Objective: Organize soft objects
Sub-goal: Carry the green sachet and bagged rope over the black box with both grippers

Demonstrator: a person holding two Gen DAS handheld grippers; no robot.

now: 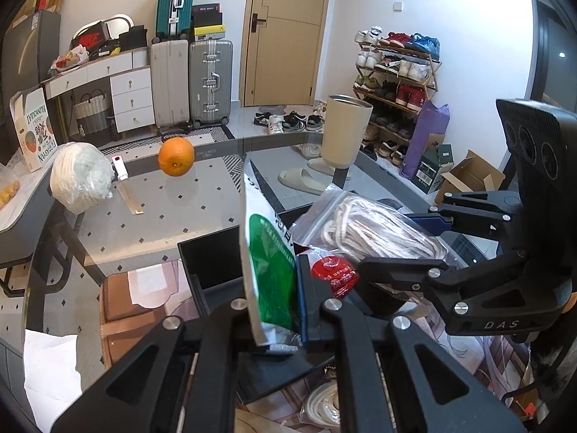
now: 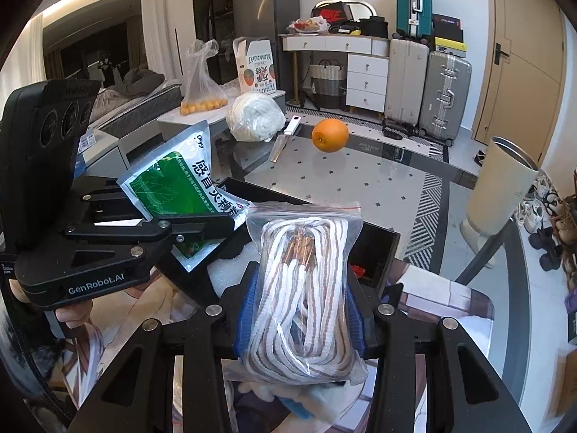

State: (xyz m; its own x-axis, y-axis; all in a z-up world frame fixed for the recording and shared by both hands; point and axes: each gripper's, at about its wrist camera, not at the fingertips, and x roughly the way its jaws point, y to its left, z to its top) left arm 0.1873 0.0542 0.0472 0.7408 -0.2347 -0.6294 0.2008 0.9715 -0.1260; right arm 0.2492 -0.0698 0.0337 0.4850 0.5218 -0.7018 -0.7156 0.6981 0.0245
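My left gripper (image 1: 277, 310) is shut on a green and white medicine pouch (image 1: 268, 263) and holds it upright over the black box (image 1: 212, 259). It also shows in the right wrist view (image 2: 180, 184). My right gripper (image 2: 303, 299) is shut on a clear zip bag of striped rope (image 2: 306, 288), beside the pouch, above the same box (image 2: 378, 249). The rope bag shows in the left wrist view (image 1: 371, 231). A wrapped ball of white rope (image 1: 81, 176) lies at the far left of the glass table (image 1: 151, 216).
An orange (image 1: 176, 157), a small knife (image 1: 124, 184) and a cream tumbler (image 1: 344, 131) stand on the glass table. A bag of small yellow fruit (image 2: 202, 86) and a fruit carton (image 2: 256, 66) sit on the side table. Suitcases, drawers and a shoe rack line the walls.
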